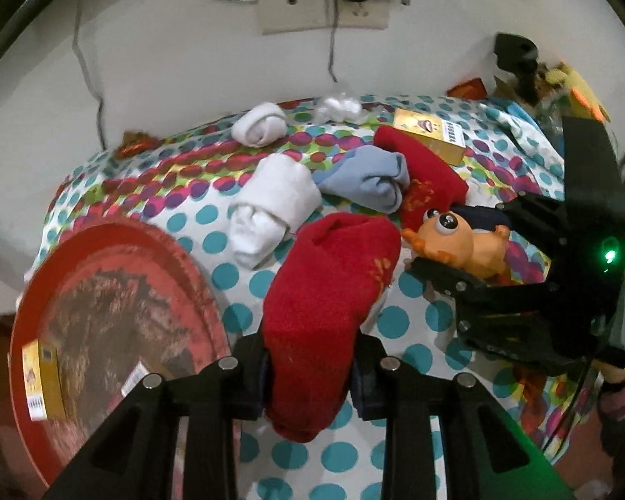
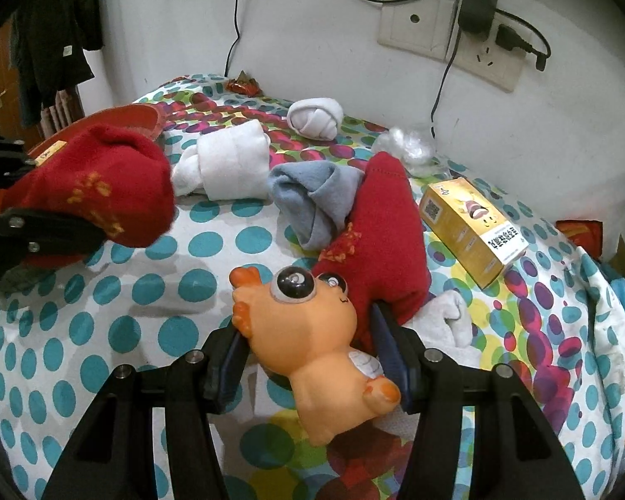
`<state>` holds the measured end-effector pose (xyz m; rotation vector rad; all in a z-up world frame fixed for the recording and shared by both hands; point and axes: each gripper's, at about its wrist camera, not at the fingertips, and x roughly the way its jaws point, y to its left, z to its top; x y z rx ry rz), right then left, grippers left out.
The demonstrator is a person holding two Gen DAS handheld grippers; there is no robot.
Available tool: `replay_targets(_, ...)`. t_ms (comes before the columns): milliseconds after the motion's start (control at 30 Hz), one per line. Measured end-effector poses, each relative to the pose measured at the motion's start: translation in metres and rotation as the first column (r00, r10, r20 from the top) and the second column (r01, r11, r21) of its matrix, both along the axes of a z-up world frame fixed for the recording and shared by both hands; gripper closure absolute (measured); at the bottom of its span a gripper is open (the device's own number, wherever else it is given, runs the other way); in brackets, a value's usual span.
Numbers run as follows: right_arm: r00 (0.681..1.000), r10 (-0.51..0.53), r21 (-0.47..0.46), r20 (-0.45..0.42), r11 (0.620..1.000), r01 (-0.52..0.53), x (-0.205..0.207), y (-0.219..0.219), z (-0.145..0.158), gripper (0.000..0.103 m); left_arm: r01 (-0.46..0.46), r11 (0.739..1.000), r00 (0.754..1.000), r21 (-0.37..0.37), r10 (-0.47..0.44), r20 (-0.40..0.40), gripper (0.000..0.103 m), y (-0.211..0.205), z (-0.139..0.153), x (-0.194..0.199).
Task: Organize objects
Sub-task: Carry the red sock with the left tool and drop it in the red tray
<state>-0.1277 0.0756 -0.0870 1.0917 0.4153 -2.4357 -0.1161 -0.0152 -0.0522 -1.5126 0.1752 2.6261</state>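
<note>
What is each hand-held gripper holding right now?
Left hand-held gripper: shut on a red sock.
Right hand-held gripper: shut on an orange toy.

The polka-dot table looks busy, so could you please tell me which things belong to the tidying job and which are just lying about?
In the job:
- red sock, shut in left hand-held gripper
- orange toy, shut in right hand-held gripper
- red tray
- second red sock
- grey sock
- white socks
- yellow box

Lying about:
- wall socket
- charger
</note>
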Motion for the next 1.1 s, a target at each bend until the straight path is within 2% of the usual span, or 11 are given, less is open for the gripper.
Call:
replay_targets(133,1.0,0.0,0.016,-0.006,1.0,0.001,0.001,-0.003,-0.001,0.048,-0.049,0.999,0.998,-0.01,0.049,-0.035,0.074,-0.006,0.01,0.014)
replay_targets(300,1.0,0.0,0.022,-0.01,1.0,0.0,0.001,-0.004,-0.001,0.048,-0.117,0.991,0.991,0.064,0.12,-0.056,0.074,-0.032,0.026,0.035)
replay_targets(633,1.0,-0.001,0.028,-0.013,1.0,0.001,0.001,-0.005,-0.001,0.048,-0.255,0.965,0.964,0.065,0.259,-0.054,0.074,-0.086,0.029,0.066)
replay_targets(833,1.0,-0.002,0.047,-0.021,0.999,0.003,0.002,-0.007,-0.001,0.048,-0.291,0.955,0.955,0.056,0.294,-0.053,0.074,-0.11,0.028,0.079)
replay_targets(1100,1.0,-0.003,0.069,-0.031,0.998,0.005,0.003,-0.008,-0.002,0.048,-0.369,0.929,0.928,0.039,0.37,-0.046,0.074,-0.153,0.028,0.095)
